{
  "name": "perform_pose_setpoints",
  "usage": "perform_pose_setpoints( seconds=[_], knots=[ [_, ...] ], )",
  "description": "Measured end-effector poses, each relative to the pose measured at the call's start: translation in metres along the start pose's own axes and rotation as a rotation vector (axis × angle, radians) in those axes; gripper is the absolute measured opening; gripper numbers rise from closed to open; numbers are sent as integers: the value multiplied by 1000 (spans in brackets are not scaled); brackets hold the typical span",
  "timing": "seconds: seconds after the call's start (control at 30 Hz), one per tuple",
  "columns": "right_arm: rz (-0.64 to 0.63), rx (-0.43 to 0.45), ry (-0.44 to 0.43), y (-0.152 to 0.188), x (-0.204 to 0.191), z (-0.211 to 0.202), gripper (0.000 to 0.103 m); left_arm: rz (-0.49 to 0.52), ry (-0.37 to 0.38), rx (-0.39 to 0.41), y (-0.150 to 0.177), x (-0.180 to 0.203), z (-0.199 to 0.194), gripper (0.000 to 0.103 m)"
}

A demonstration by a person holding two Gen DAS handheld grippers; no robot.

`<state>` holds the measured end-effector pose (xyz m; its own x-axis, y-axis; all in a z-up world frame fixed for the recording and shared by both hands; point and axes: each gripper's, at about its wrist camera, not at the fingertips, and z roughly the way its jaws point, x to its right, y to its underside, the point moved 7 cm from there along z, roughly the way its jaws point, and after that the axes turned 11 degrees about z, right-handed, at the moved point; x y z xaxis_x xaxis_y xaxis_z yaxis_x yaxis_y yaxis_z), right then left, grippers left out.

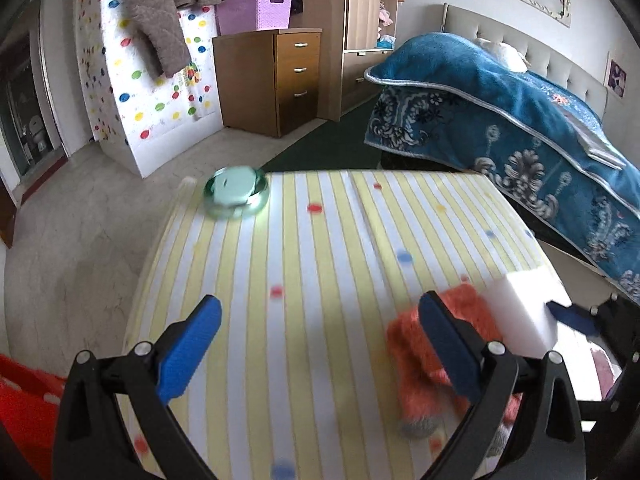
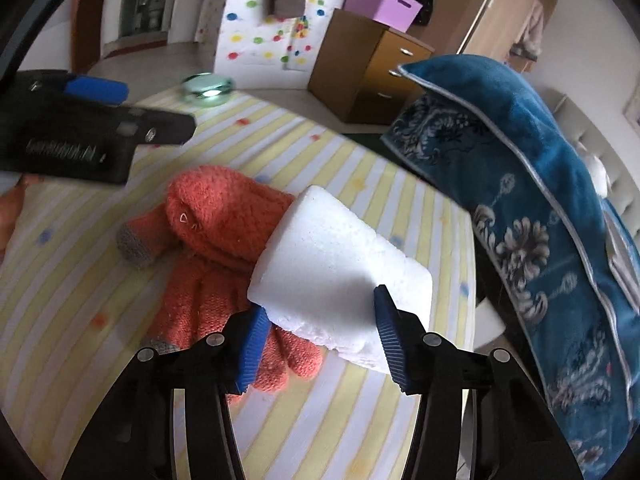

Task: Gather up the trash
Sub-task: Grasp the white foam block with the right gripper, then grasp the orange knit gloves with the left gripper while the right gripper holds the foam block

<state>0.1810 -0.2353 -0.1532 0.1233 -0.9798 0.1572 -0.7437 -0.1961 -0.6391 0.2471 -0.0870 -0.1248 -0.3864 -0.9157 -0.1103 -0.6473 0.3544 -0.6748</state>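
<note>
My right gripper [image 2: 320, 336] is shut on a white foam block [image 2: 340, 268] and holds it above the striped table [image 2: 360, 420]. The block also shows in the left wrist view [image 1: 524, 312], with the right gripper's blue fingertip [image 1: 572, 316] beside it. Orange knitted gloves [image 2: 216, 248] lie on the table under and left of the block, and they show in the left wrist view [image 1: 420, 364]. My left gripper [image 1: 320, 320] is open and empty above the table, its right finger over the gloves. It shows at the upper left in the right wrist view [image 2: 96, 88].
A green glass ashtray [image 1: 236, 192] sits at the table's far left corner. A red basket [image 1: 24, 404] is low at the left. A bed with a blue blanket [image 1: 500, 112] stands right of the table. A wooden drawer unit [image 1: 276, 80] is beyond.
</note>
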Motion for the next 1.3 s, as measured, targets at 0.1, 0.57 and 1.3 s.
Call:
perform_pose_setpoints(
  seconds=[0.1,0.57,1.3],
  knots=[
    [14,8,-8,19,-13,-18,52,4,18,0,23,7,-23,96],
    [418,216,-122,75,8,-141,50,48,94,27,73,59,-88,96],
    [590,187,-133,124,51,-136,54,134,85,-58,67,110,-38,96]
  ],
)
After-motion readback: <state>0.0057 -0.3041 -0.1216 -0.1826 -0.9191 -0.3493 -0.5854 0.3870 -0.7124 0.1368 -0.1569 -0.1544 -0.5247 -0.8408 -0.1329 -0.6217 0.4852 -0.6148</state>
